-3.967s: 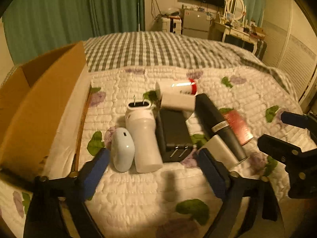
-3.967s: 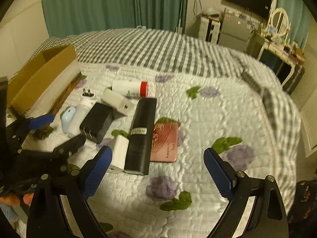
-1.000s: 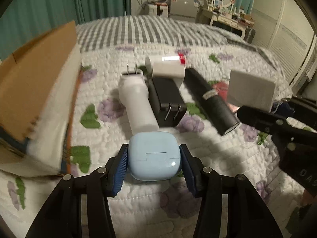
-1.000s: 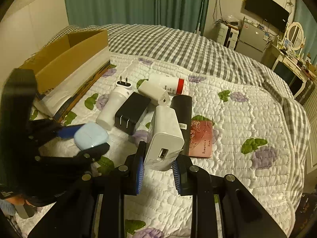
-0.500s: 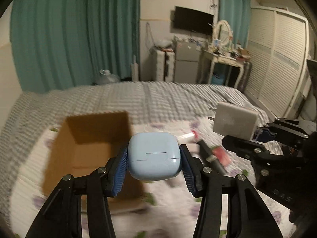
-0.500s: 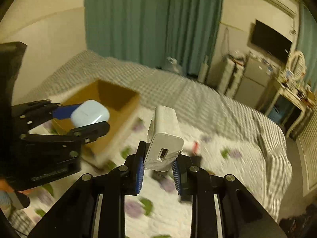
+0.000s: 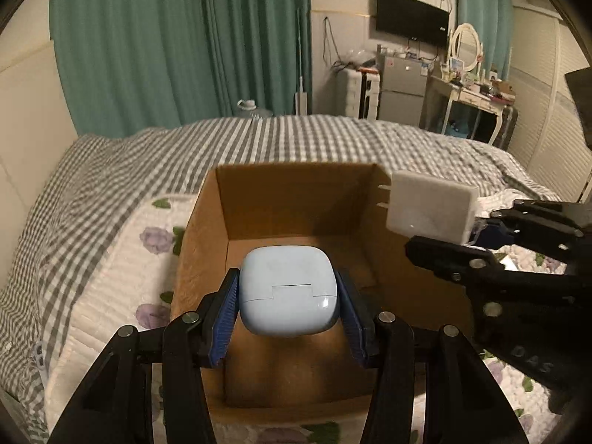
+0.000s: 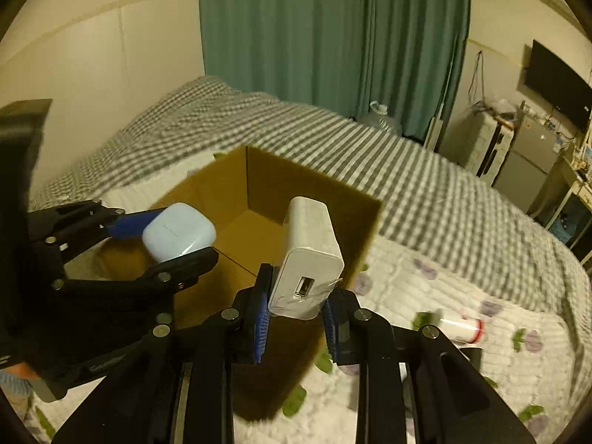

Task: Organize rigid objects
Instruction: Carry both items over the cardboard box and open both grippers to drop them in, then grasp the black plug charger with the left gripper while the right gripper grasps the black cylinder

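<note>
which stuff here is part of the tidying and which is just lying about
Part of the job:
- blue earbud case, in the left tongs
- white charger, in the right tongs
- cardboard box

Lying about:
- TV
- mirror
- water jug

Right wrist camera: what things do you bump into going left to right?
Left hand-held gripper → blue earbud case → cardboard box → white charger → white bottle with red cap → black TV.
</note>
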A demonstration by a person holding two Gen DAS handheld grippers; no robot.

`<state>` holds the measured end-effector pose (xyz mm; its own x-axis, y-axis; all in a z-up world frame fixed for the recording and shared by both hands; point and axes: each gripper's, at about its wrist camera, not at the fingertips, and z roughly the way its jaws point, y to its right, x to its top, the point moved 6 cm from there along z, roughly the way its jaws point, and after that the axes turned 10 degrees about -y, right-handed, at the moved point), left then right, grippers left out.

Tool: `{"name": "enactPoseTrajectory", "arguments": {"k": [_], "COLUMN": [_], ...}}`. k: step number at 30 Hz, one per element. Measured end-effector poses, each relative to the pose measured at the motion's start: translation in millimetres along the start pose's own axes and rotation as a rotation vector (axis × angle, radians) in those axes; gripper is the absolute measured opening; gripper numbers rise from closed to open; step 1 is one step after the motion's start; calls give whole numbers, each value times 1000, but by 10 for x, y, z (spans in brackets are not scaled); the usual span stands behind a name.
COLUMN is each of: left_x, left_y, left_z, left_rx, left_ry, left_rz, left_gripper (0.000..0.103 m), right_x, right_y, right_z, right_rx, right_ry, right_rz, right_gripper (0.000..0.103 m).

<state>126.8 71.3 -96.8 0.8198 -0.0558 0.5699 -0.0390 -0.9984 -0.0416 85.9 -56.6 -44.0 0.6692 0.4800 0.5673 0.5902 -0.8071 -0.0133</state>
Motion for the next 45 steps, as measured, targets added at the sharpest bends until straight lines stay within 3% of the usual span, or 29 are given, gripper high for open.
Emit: {"name": "enactPoseTrajectory", "arguments": {"k": [5, 6, 7, 9, 12, 15, 16, 22, 31, 36, 42, 45], "left_x": [-24, -26, -18, 24, 82, 148, 160, 173, -142, -305, -303, -267], "left_y": [3, 10, 0, 4, 104, 334, 403, 1193, 2105, 2259, 2247, 2235], "left_z": [-7, -40, -61, -172, -359, -563, -599, -686, 39, 441, 643, 736], "left_rx": [19, 24, 31, 59, 87, 76, 63, -34, -61, -26, -9, -18], "left_ry": [5, 16, 23, 57, 93, 115, 119, 106, -58, -115, -110, -114], "left_rz": [9, 6, 3, -3, 14, 17, 15, 48, 107, 127, 127, 123], "left_gripper": [54, 55, 61, 65, 68, 71, 72, 72, 72, 72, 72, 72], "right_x": [-30, -31, -44, -60, -124, -247, -302, -803, -1527, -1766, -1819, -1785], "right_y": [59, 80, 97, 211, 445, 754, 855, 1478, 2014, 2141, 2198, 2185], "right_z": [147, 104, 21, -149, -488, -835, -946, -1342, -851, -361, 97, 310], "right_rx": [33, 36, 28, -12, -46, -124, -158, -278, -229, -210, -192, -193], "right_ry": [7, 15, 32, 66, 103, 120, 127, 93, -50, -134, -217, -254], "right_rz": [27, 28, 32, 53, 88, 112, 116, 208, 293, 283, 220, 179], "right_gripper": [26, 33, 49, 64, 66, 83, 84, 85, 84, 79, 77, 69]}}
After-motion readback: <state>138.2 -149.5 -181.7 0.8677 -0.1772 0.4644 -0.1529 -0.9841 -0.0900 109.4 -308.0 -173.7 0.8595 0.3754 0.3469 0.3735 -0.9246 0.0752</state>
